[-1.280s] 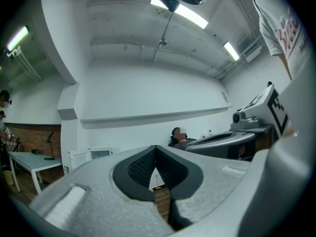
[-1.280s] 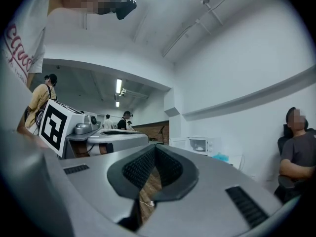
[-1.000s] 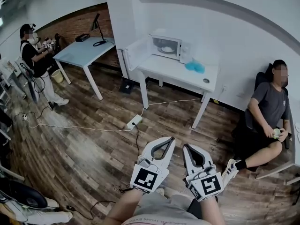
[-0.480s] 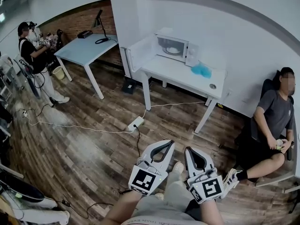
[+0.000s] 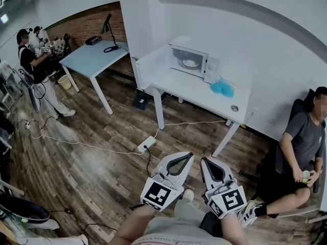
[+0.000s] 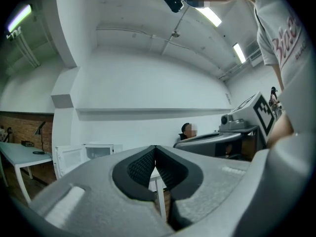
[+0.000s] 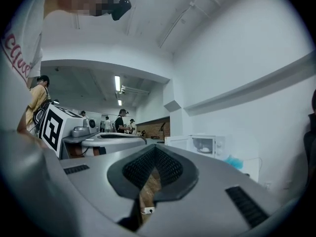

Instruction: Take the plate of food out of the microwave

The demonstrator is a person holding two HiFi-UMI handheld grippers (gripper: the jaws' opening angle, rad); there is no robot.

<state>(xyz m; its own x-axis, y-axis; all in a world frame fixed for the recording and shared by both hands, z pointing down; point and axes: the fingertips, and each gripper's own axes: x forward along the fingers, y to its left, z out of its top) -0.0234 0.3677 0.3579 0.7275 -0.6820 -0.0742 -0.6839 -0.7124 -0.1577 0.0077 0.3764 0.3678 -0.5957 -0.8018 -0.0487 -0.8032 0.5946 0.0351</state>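
Both tongs are clenched and empty. The left tongs (image 5: pixel 183 156) and the right tongs (image 5: pixel 208 161) sit side by side at the 6 o'clock edge of the head view. In each gripper view the tips meet, and only floor shows through the gap behind the pads. Both point toward 12 o'clock and are well apart from the microwave (image 5: pixel 190 60).

The plate of food (image 5: pixel 190 64) is inside the microwave's cavity. The microwave stands on the white bench (image 5: pixel 194 88) against the wall. Its door (image 5: pixel 152 65) is swung open toward 9 o'clock, at the bench's left edge. At 3 o'clock of the microwave a blue cloth (image 5: pixel 223 88) lies on the bench. A small round object (image 5: pixel 234 108) sits near the bench's front right corner.

A wide stretch of wooden floor (image 5: pixel 87 162) lies between the tongs and the bench. A power strip (image 5: pixel 146 145) lies on it at 11 o'clock of the left tongs. One white cable (image 5: pixel 76 143) trails from it toward 9 o'clock, and another runs toward the bench's legs.

A seated person (image 5: pixel 306 137) takes up the 3 o'clock side, with one shoe (image 5: pixel 249 213) near the right tongs. A second bench (image 5: pixel 92 57) and a standing person (image 5: pixel 29 65) are at 10 o'clock, well apart from the tongs.
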